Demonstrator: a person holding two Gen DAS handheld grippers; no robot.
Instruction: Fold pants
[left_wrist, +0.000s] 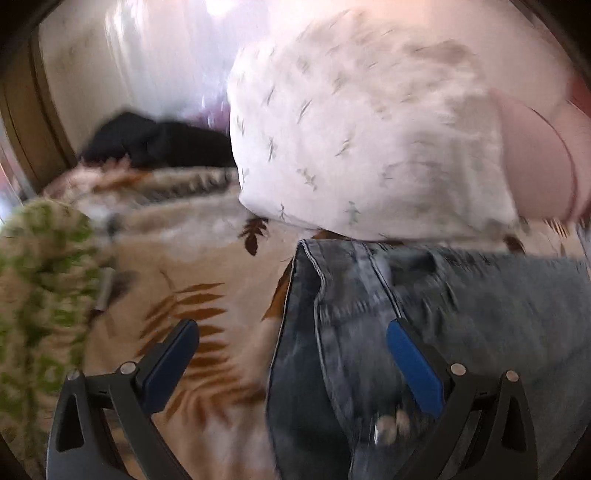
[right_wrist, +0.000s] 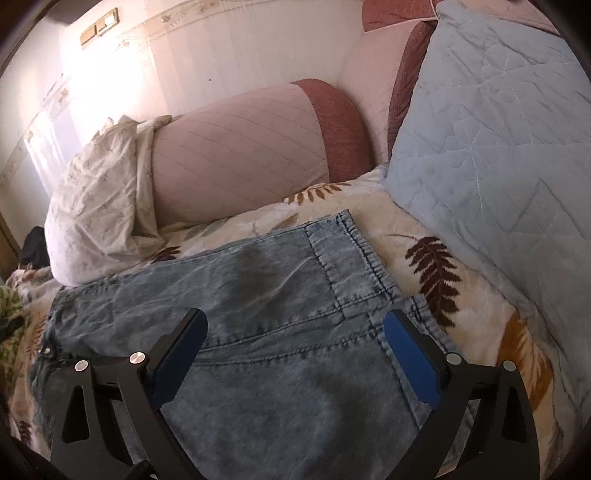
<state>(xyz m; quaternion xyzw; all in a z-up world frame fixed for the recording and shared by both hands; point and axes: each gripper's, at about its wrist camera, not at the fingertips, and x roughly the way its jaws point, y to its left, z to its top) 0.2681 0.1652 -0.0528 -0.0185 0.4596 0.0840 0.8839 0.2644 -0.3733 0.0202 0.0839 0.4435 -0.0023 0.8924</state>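
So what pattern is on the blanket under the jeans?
Cream blanket printed with brown and rust fern leaves, clearest in the right wrist view beside the jeans.

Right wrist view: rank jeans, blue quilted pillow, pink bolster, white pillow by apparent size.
1. jeans, nearest the camera
2. blue quilted pillow
3. pink bolster
4. white pillow
Nearness inflates the jeans.

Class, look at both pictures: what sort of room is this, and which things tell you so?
Most likely a bedroom: jeans lie on a leaf-print blanket covering a bed, with a white pillow and a blue quilt.
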